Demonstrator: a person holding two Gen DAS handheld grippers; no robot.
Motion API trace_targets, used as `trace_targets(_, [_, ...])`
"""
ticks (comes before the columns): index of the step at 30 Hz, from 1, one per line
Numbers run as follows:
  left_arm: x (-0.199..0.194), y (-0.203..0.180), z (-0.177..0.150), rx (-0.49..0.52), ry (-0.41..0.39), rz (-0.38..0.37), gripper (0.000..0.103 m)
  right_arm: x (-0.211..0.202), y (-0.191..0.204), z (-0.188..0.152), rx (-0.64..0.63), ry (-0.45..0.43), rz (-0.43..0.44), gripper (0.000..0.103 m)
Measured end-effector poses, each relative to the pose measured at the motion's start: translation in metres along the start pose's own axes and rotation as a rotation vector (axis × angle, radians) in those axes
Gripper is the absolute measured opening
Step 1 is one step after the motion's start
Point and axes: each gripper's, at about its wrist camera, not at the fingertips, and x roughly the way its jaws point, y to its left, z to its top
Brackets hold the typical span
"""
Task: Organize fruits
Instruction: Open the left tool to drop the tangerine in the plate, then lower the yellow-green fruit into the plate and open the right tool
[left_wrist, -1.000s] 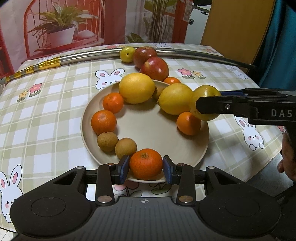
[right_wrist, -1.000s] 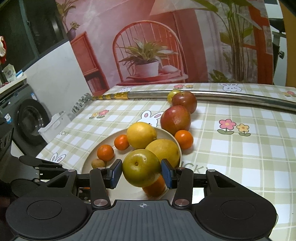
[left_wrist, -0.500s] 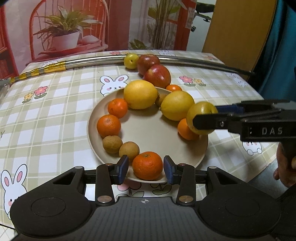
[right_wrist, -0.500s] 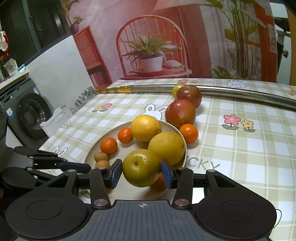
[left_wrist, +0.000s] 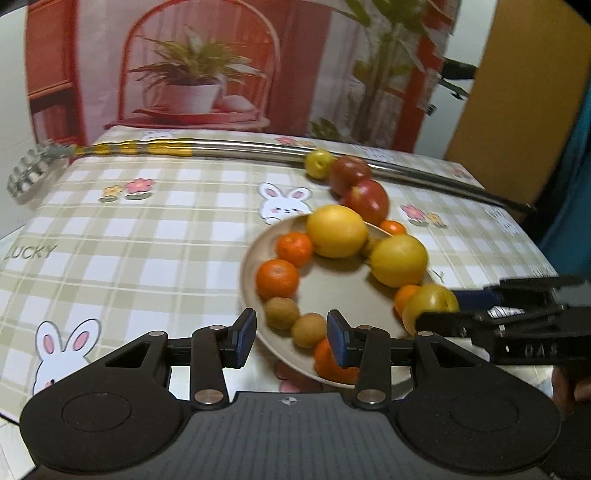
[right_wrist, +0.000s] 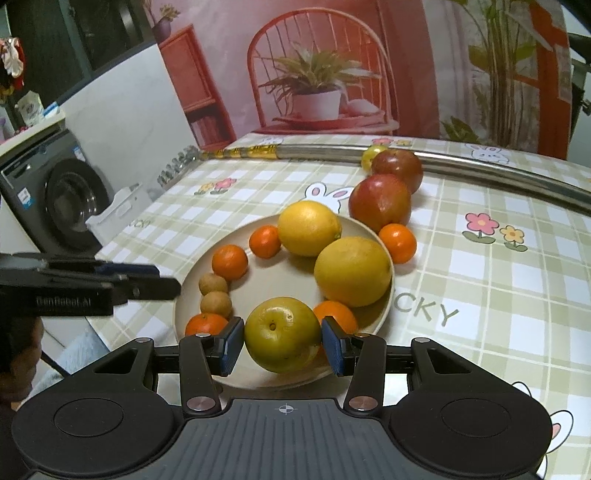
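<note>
A beige plate (left_wrist: 251, 258) (right_wrist: 188, 273) carries two yellow citrus fruits (right_wrist: 352, 271), several mandarins and two brown longans (right_wrist: 216, 302) in a ring. My right gripper (right_wrist: 282, 345) is shut on a yellow-green fruit (right_wrist: 282, 334) (left_wrist: 430, 304), low over the plate's near rim beside a mandarin (right_wrist: 336, 314). My left gripper (left_wrist: 291, 341) is open with nothing held, over the plate's left front rim. A mandarin (left_wrist: 325, 358) lies half hidden behind its right finger. In the right wrist view the left gripper (right_wrist: 166, 278) reaches in from the left.
Two red apples (right_wrist: 380, 201), a mandarin (right_wrist: 398, 242) and a small yellow-green fruit (left_wrist: 318, 163) lie on the tablecloth behind the plate. A long metal bar (left_wrist: 229, 152) crosses the table's far side. A washing machine (right_wrist: 59, 199) stands beyond the left edge.
My left gripper has swung left, away from the mandarin that stood between its pads; the mandarin stays on the plate. My right gripper still grips the yellow-green fruit near the plate's rim.
</note>
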Motion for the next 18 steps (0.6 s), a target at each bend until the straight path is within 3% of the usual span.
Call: trace_targets(18, [0.002, 0.004, -0.002, -0.024, 0.008, 0.031, 0.045, 0.022, 0.013, -0.004, -0.086, 0.074, 0.023, 0.043])
